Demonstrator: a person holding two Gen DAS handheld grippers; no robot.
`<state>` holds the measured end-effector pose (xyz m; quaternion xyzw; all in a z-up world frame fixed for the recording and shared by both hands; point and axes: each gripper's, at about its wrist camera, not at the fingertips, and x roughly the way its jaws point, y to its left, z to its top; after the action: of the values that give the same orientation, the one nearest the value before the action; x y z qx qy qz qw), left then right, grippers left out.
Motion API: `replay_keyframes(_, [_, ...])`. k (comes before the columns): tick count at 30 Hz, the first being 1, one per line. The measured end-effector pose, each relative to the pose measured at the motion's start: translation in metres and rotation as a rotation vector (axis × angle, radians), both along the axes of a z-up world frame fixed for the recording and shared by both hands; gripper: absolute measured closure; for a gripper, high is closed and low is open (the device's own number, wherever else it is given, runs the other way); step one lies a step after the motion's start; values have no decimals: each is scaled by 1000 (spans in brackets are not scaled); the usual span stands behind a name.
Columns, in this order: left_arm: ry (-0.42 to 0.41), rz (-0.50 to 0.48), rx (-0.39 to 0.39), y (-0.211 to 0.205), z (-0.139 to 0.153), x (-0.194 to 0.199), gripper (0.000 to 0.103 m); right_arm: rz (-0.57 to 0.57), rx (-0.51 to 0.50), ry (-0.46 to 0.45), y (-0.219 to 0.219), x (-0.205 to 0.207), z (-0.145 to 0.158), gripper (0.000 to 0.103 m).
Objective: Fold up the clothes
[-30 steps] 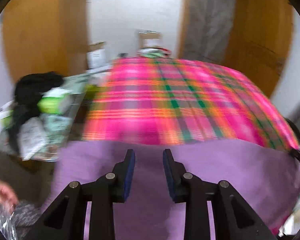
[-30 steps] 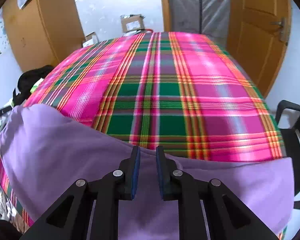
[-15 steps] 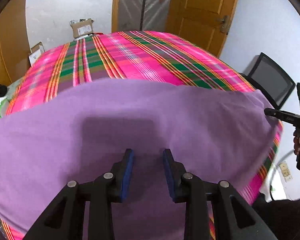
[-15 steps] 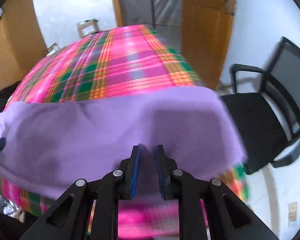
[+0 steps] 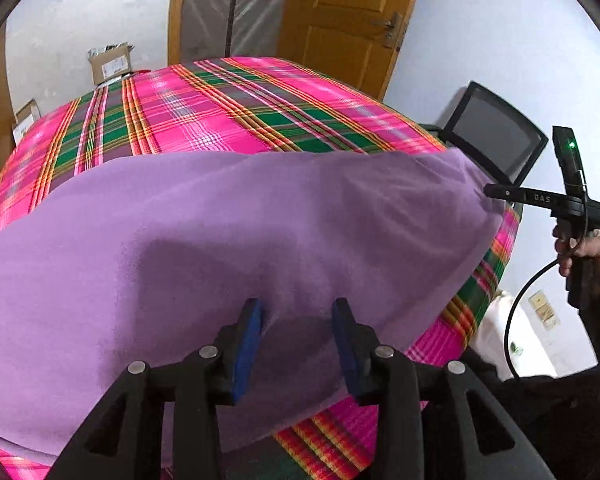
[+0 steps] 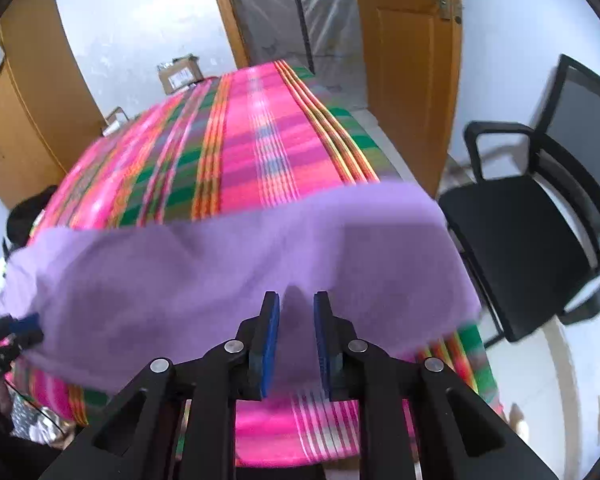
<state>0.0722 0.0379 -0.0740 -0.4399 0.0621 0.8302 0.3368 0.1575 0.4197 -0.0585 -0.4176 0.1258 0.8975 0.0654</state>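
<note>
A: Across the lower half of both wrist views I have the soft purple fleece cloth [image 5: 260, 232], spread over the tabletop [image 5: 204, 112] covered in pink, green and orange plaid. Its far edge runs side to side through the middle of the frame; the near edge hangs past the tabletop's front.

B: What is the left hand-held gripper [image 5: 298, 320] doing?

A: In the left wrist view it sits at the bottom centre. Its blue pads [image 5: 250, 332] stand well apart, and the jaws have just been opening. The purple cloth lies under and between them, with a small ridge rising near the left pad, but I see no pad pressing on it. So I read it as released.

B: And the right one?

A: In the right wrist view the right hand-held gripper [image 6: 296, 324] is also bottom centre. Its jaws have just been opening too, though the gap is narrower. A small peak of cloth stands up between the tips, and the pads [image 6: 271, 328] look clear of it on both sides. The cloth is blurred there, so I judge that contact only loosely.

B: Can either view see the other tool?

A: Yes. At the right edge of the left wrist view the right tool's tips sit at the cloth's right corner, with a hand [image 5: 580, 248] on its grip. At the left edge of the right view, the left tool's blue tip touches the cloth's left end.

B: Anything around it?

A: A black mesh office chair [image 6: 540, 240] at right, an orange wooden door [image 6: 408, 60] in the upper right, and cardboard boxes [image 6: 180, 74] past the far end.
</note>
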Motion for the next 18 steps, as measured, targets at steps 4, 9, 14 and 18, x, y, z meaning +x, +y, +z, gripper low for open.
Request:
replay_keyframes(4, [12,6,2,6,4,-6,66,175,66,13,-14,-37,12,71])
replay_keyframes(9, [20,3,-10,11,4,-7,66,513,192,-30,-37,-74,6,71])
replay_keyframes(14, [16,8,-12,13,2,-8,66,656,213,-105,-39,-100,-10,71])
replay_keyframes(18, [9,12,-12,15,0,-11,66,705,168,-127,-29,-105,-13,72])
